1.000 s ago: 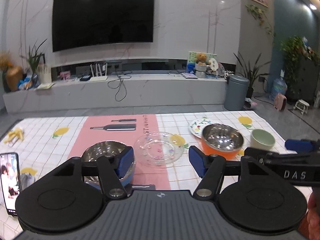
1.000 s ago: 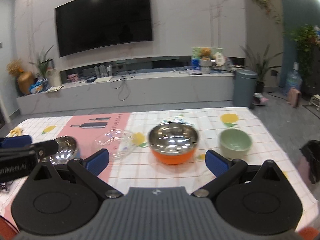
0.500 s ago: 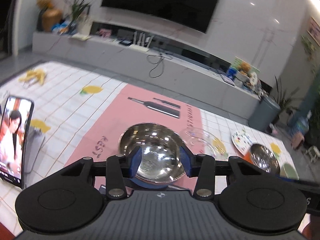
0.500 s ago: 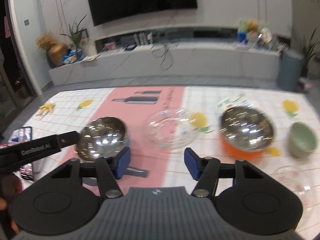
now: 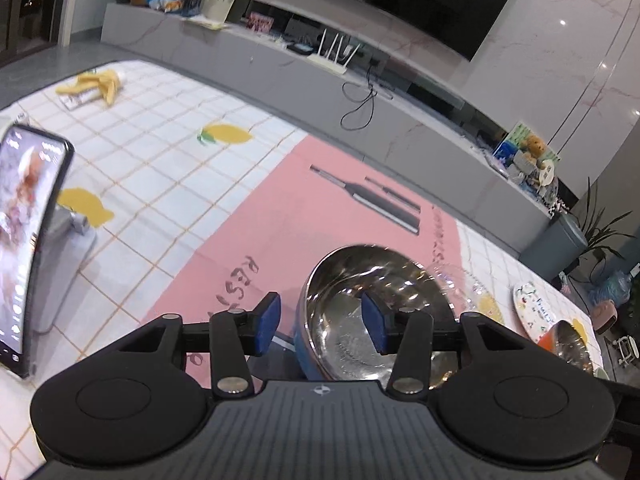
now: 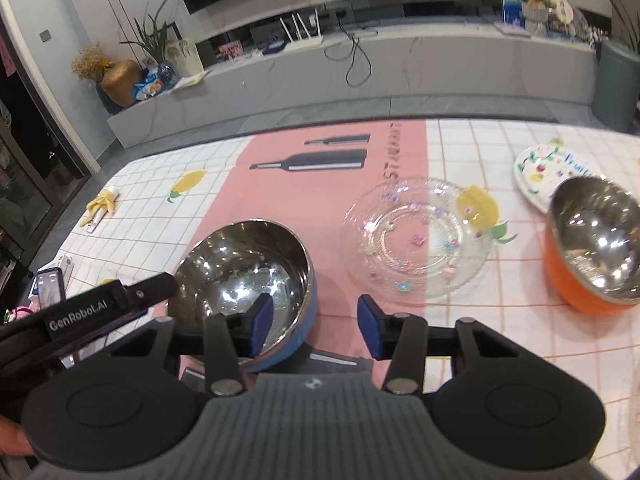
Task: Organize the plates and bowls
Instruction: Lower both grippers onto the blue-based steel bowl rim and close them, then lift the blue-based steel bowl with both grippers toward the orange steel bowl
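Both hand-held grippers at the blue steel bowl (image 6: 244,264)

Left hand-held gripper (image 5: 320,322) and right hand-held gripper (image 6: 310,320) — each half open, straddling opposite rims, gripping nothing.

Your tablecloth (image 6: 140,184) is white with a thin orange grid, yellow lemon prints and a pink centre band showing dark bottles. The near bowl (image 6: 244,268) is shiny steel inside, blue outside. The second bowl (image 6: 592,248) is steel inside, orange outside. The glass plate (image 6: 416,236) is clear with small coloured flecks. Your gripper pads (image 6: 260,324) are blue on black.
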The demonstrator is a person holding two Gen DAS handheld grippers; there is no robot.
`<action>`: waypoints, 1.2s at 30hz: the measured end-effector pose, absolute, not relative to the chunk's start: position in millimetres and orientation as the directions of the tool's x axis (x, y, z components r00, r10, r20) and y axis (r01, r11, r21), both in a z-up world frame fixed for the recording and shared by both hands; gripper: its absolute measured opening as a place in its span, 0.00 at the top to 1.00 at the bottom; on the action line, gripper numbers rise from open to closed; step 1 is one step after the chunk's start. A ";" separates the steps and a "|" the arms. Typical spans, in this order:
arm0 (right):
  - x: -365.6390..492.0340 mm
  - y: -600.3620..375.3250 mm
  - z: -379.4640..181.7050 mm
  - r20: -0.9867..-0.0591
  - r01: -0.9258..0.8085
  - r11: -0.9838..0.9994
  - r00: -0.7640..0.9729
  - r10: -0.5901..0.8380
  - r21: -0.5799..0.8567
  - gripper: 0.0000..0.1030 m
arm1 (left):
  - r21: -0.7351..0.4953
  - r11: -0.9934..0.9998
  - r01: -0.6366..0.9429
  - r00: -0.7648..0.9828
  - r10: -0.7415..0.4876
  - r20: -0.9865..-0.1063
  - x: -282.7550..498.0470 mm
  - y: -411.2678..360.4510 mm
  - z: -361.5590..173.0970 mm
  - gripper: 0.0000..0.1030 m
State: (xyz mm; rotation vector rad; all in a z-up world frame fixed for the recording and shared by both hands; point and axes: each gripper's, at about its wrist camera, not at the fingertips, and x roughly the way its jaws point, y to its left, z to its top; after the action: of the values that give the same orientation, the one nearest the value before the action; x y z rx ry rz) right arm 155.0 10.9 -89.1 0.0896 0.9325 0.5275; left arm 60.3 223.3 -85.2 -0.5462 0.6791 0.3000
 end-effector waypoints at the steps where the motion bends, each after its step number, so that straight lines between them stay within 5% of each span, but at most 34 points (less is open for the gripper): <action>1: 157.7 13.8 -92.7 -0.746 -0.392 0.868 0.468 0.473 0.304 0.64 | -0.375 0.817 -0.438 0.736 0.087 -0.671 61.7 224.0 -88.5 0.53; 10: 169.2 26.7 -114.0 -0.764 -0.382 0.856 0.415 0.495 0.347 0.86 | -0.352 0.822 -0.449 0.711 0.089 -0.698 67.8 224.2 -95.2 0.92; 36: 103.8 -86.7 -63.0 -0.719 -0.300 0.868 0.486 0.497 0.397 0.89 | -0.316 0.897 -0.311 0.733 0.015 -0.680 19.7 129.9 -37.3 0.91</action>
State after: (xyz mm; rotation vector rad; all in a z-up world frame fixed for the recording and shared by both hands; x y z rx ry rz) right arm 103.8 -86.7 -63.0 0.2301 0.9468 0.4897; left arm 19.7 129.9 -37.3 -0.4314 0.7305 0.1852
